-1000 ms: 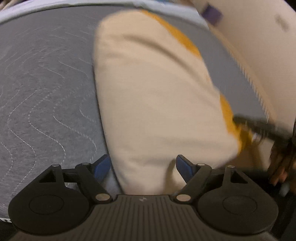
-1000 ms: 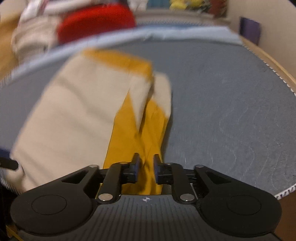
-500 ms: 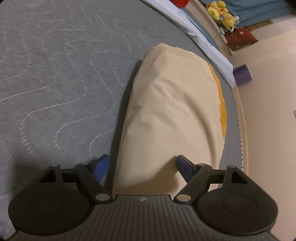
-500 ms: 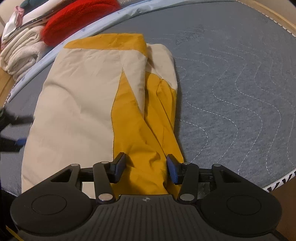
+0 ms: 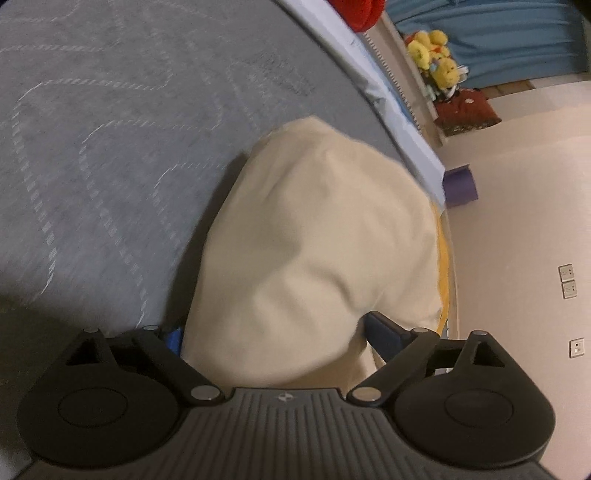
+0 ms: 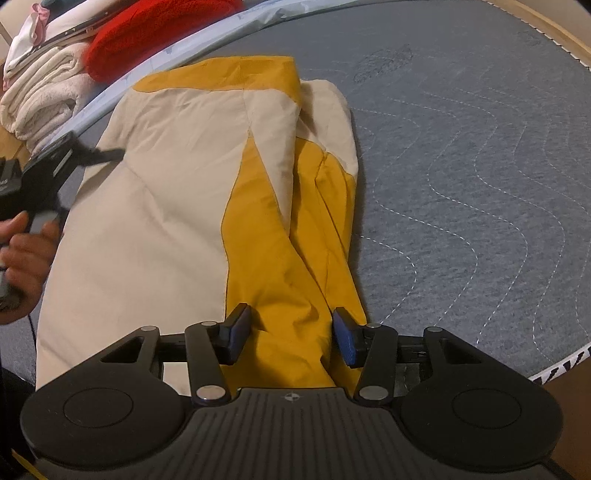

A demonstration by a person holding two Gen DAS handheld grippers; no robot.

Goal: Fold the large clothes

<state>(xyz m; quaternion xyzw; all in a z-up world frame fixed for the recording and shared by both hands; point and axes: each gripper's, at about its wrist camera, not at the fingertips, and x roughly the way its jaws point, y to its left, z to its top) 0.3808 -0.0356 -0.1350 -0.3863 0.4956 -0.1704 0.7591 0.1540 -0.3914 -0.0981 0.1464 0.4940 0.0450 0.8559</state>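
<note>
A cream and mustard-yellow garment (image 6: 177, 206) lies folded lengthwise on a grey quilted mattress (image 6: 461, 184). In the left wrist view its cream side (image 5: 314, 251) bulges up between the jaws. My left gripper (image 5: 273, 336) is open, its blue pads straddling the cream fabric edge. My right gripper (image 6: 291, 332) is open, its pads on either side of the yellow folded sleeve end (image 6: 291, 280). The left gripper and the hand holding it also show at the left edge of the right wrist view (image 6: 44, 173).
Folded white towels (image 6: 40, 99) and a red item (image 6: 155, 33) lie beyond the mattress's far edge. Yellow plush toys (image 5: 436, 59) and a purple object (image 5: 460, 184) sit by the wall. The mattress's near edge (image 6: 561, 365) is at my right.
The right gripper has opened from shut on the yellow fabric, which now rests flat. The left gripper has stayed open and swung, so it looks along the garment toward the wall.
</note>
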